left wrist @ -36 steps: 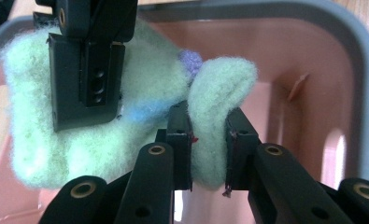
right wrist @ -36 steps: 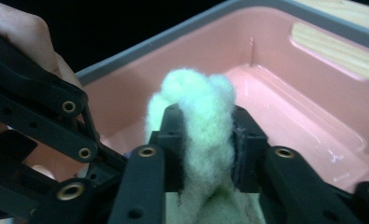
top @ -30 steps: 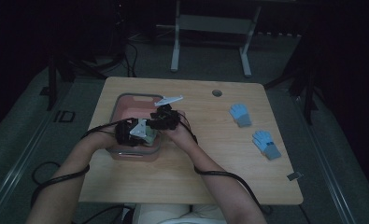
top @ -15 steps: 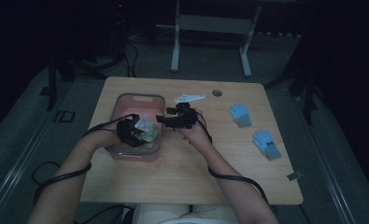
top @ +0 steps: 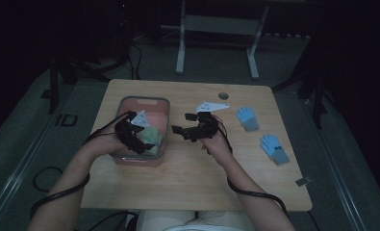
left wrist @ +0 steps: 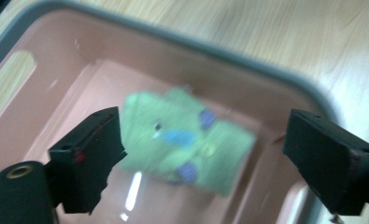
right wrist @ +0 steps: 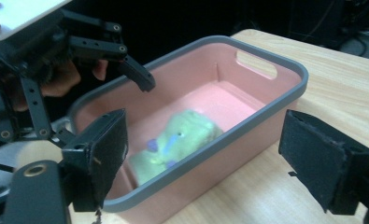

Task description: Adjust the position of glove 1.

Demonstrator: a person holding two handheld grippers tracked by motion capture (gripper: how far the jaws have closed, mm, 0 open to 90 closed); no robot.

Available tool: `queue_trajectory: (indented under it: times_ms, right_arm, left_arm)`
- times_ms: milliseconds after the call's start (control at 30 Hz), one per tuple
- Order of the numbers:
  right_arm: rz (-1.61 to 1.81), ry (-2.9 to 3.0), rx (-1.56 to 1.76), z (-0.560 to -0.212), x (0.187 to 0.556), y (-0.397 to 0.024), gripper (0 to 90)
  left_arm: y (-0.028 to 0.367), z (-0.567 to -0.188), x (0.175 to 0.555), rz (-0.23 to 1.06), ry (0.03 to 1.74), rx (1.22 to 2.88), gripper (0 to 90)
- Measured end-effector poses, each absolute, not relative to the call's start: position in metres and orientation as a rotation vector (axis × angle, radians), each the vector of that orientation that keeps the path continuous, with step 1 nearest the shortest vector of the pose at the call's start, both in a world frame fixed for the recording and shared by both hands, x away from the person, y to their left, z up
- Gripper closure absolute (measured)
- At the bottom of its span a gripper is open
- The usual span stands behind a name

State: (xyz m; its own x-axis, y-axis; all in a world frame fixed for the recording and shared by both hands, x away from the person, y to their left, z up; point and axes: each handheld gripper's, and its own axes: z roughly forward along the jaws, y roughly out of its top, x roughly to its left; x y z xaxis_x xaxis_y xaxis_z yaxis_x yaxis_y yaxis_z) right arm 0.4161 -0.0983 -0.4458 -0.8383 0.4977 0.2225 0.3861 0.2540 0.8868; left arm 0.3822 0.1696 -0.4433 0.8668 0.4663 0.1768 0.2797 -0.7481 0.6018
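Your left gripper (left wrist: 201, 154) has just been opening its jaws; they stand apart, nothing clamped, above the green glove (left wrist: 187, 140) lying loose in the pink bin (left wrist: 271, 70). Your right gripper (right wrist: 196, 163) jaws, also just opening, stand apart beside the bin over the table (right wrist: 350, 79).

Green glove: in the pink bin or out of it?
In. The green glove lies on the floor of the pink bin, inside its grey rim; the left gripper is above it with fingers spread, not touching it.
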Motion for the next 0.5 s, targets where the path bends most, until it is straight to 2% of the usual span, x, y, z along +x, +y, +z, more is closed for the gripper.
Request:
queue_trajectory:
  times_ms: [300,400,500]
  right_arm:
    - [1.554,2.408,0.803,-0.445,0.408,-0.120,24.5]
    - [1.526,2.425,0.793,-0.450,0.405,-0.127,23.2]
    - [1.524,2.408,0.804,-0.455,0.402,-0.136,16.4]
  left_arm:
    - [0.151,-0.438,0.370,0.394,0.590,2.360,8.3]
    - [0.144,-0.437,0.366,0.401,0.590,2.326,7.6]
    - [0.126,-0.434,0.359,0.441,0.596,2.270,7.2]
